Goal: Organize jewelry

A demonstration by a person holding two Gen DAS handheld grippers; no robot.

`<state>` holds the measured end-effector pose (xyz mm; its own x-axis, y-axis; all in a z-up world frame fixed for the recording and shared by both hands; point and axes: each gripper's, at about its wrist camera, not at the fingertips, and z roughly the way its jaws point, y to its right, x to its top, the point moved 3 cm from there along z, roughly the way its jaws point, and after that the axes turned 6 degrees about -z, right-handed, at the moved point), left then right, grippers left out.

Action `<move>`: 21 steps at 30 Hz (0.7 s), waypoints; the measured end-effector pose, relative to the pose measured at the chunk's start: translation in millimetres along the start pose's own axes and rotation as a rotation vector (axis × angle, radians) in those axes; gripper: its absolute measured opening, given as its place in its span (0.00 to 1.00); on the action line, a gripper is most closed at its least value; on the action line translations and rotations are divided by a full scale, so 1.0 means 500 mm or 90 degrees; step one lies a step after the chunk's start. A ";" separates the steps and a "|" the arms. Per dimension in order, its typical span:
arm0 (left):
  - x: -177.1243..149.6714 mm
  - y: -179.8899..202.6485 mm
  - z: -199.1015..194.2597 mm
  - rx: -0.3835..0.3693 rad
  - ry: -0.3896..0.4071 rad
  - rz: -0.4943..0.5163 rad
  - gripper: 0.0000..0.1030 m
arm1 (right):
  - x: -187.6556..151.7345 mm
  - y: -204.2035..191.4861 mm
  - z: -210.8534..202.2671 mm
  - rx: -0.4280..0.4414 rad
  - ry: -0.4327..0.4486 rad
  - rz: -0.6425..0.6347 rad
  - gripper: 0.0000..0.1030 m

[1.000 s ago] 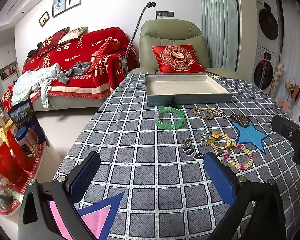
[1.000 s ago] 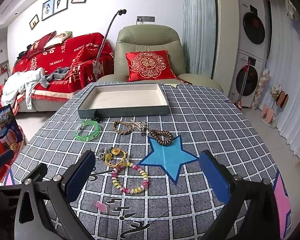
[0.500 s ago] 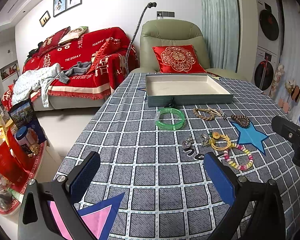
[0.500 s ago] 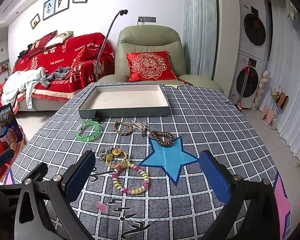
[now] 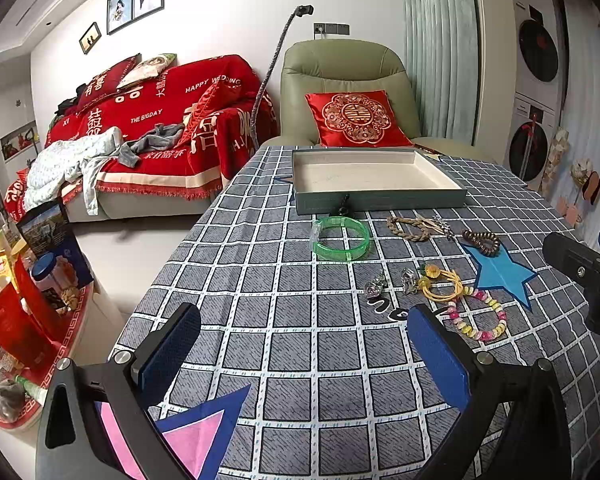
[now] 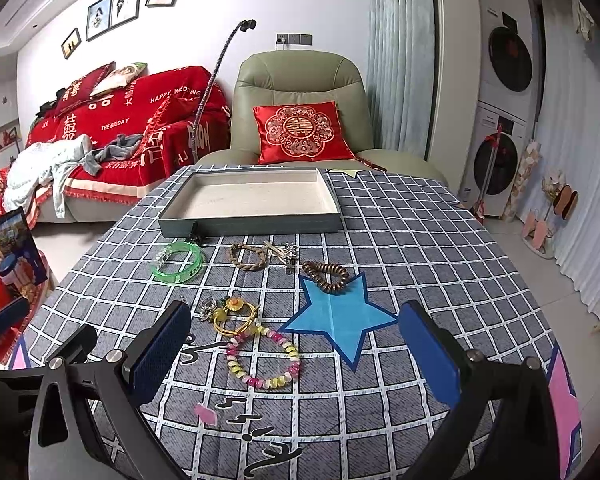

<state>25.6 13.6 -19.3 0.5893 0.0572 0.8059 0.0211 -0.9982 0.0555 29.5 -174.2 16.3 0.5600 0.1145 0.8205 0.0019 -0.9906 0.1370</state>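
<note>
An empty grey-green tray (image 5: 380, 200) (image 6: 252, 226) stands at the far side of the checked table. In front of it lie a green bangle (image 5: 341, 238) (image 6: 177, 262), a braided bracelet (image 5: 408, 229) (image 6: 249, 257), a silver pin (image 6: 288, 253), a brown bead bracelet (image 5: 481, 242) (image 6: 326, 276), silver charms (image 5: 375, 285), a yellow cord bracelet (image 5: 440, 282) (image 6: 236, 314) and a pastel bead bracelet (image 5: 476, 318) (image 6: 262, 358). My left gripper (image 5: 304, 356) is open and empty above the near table. My right gripper (image 6: 296, 354) is open and empty, with the pastel bracelet seen between its fingers.
A blue paper star (image 5: 500, 272) (image 6: 340, 316) lies under the brown bracelet. A pink and blue star (image 5: 196, 436) is near the front edge. A green armchair (image 6: 300, 92) stands behind the table, a red sofa (image 5: 160, 120) to the left, and a cluttered side stand (image 5: 20, 308) beside the table.
</note>
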 end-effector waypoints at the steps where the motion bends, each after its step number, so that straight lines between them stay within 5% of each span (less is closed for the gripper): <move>1: 0.000 0.000 0.000 0.000 0.000 0.000 1.00 | 0.000 0.000 0.000 0.000 0.000 0.000 1.00; 21: 0.005 -0.006 0.005 -0.004 -0.008 0.000 1.00 | -0.005 -0.001 0.003 0.001 -0.006 0.001 1.00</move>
<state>29.0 16.6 -18.8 0.5989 0.0563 0.7988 0.0153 -0.9981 0.0589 29.4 -174.1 13.7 0.5682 0.1124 0.8152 0.0028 -0.9909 0.1347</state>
